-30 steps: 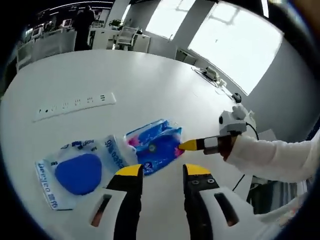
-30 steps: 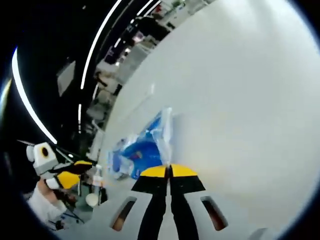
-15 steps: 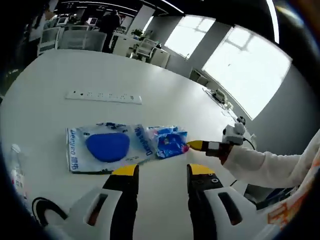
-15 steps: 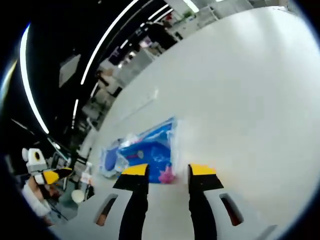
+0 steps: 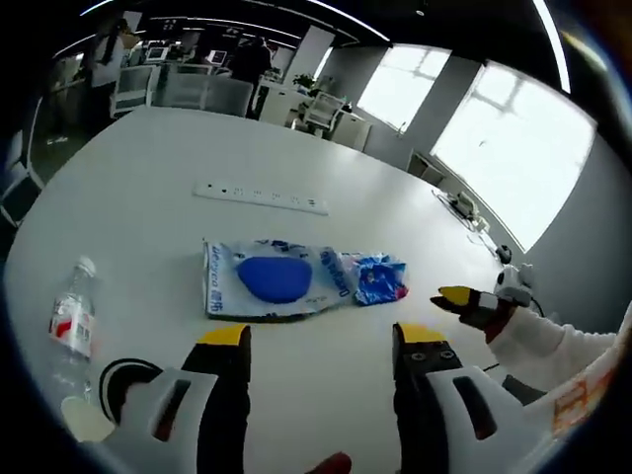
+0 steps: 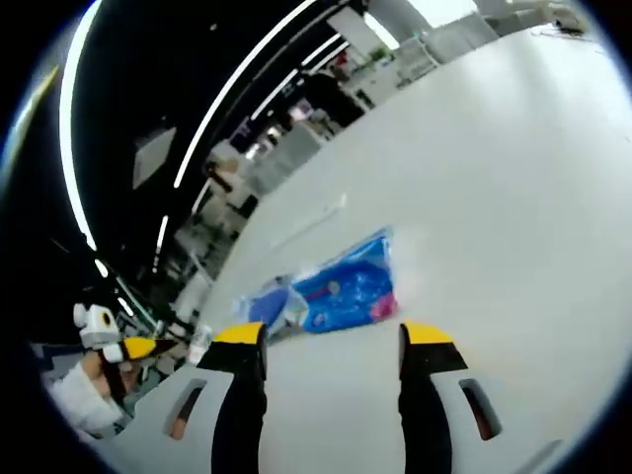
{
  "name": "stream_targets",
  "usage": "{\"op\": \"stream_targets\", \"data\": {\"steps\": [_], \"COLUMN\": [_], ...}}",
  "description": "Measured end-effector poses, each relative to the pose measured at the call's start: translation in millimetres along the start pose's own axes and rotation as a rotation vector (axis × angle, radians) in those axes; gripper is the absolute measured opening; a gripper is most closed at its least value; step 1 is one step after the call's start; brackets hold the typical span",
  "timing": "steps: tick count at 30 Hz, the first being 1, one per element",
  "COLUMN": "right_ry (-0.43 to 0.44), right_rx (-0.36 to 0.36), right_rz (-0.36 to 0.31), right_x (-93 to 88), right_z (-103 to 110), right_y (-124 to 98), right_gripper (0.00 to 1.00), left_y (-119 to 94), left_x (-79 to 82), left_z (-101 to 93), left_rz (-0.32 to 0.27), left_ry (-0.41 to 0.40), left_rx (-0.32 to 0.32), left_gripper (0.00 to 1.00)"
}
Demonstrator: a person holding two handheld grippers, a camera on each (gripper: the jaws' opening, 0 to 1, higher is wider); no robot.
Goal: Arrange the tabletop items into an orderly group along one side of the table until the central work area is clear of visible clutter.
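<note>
A long blue and white plastic pack [image 5: 278,282] lies flat on the white table [image 5: 178,188], with a smaller crumpled blue and pink packet [image 5: 379,280] touching its right end. In the right gripper view the same blue packet [image 6: 348,288] lies just beyond the jaws. My left gripper [image 5: 321,341] is open and empty, a little short of the packs. My right gripper [image 6: 334,341] is open and empty too; it also enters the left gripper view from the right [image 5: 456,297], apart from the packet. A clear water bottle [image 5: 71,324] with a red label lies at the left.
A white power strip [image 5: 261,197] lies behind the packs. A dark ring-shaped object [image 5: 122,377] and a pale round thing [image 5: 86,419] sit near the left jaw. Office chairs and desks stand beyond the far table edge. A white sleeve [image 5: 553,355] reaches in from the right.
My right gripper went from shut on the blue packet to open, and has drawn back from it. Both cameras pulled away, bringing the bottle into the left gripper view.
</note>
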State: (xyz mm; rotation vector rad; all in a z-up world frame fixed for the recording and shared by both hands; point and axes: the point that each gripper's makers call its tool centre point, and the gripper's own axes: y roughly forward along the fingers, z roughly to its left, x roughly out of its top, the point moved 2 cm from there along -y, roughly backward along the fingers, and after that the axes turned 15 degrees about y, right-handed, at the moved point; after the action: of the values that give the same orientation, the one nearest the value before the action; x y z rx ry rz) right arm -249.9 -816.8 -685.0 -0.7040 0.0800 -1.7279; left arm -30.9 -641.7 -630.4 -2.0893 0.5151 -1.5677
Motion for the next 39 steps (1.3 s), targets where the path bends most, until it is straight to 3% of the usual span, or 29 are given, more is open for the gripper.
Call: {"op": "stream_targets", "data": {"steps": [3, 7, 10, 16, 19, 22, 30, 39], "right_ry": [-0.002, -0.041, -0.106, -0.099, -0.099, -0.099, -0.096, -0.055], "right_rx": [-0.005, -0.01, -0.034, -0.032, -0.034, -0.051, -0.022, -0.003], "right_rz": [-0.002, 0.031, 0.027, 0.012, 0.022, 0.075, 0.101, 0.127], "right_x": [-17.9, -40.1, -44.6, -45.2, -46.4, -53.1, -53.9, -60.1], "right_z": [8.7, 16.5, 17.6, 25.0, 24.6, 21.8, 36.9, 32.4], "right_y": [-15.8, -32.8, -42.9, -55.4, -55.4, -49.8, -37.9, -41.7], "right_gripper": [0.52, 0.54, 0.57, 0.59, 0.6, 0.63, 0.65, 0.63], "left_y": [-2.8, -6.8, -8.6, -13.2, -13.0, -14.0, -23.9, -32.2], "left_x": [-5.0, -13.0, -17.7, -30.5, -32.5, -32.7, -26.0, -44.2], "left_z": [0.1, 1.3, 2.2, 12.6, 17.4, 21.9, 26.8, 30.0], "left_rz": [0.011, 0.04, 0.034, 0.03, 0.03, 0.03, -0.005, 0.014], "left_ry": [0.01, 0.092, 0.104, 0.044, 0.034, 0.021, -0.007, -0.042], "left_rx": [0.003, 0.02, 0.01, 0.025, 0.035, 0.05, 0.077, 0.104], "left_gripper": [0.58, 0.59, 0.6, 0.6, 0.59, 0.58, 0.58, 0.57]}}
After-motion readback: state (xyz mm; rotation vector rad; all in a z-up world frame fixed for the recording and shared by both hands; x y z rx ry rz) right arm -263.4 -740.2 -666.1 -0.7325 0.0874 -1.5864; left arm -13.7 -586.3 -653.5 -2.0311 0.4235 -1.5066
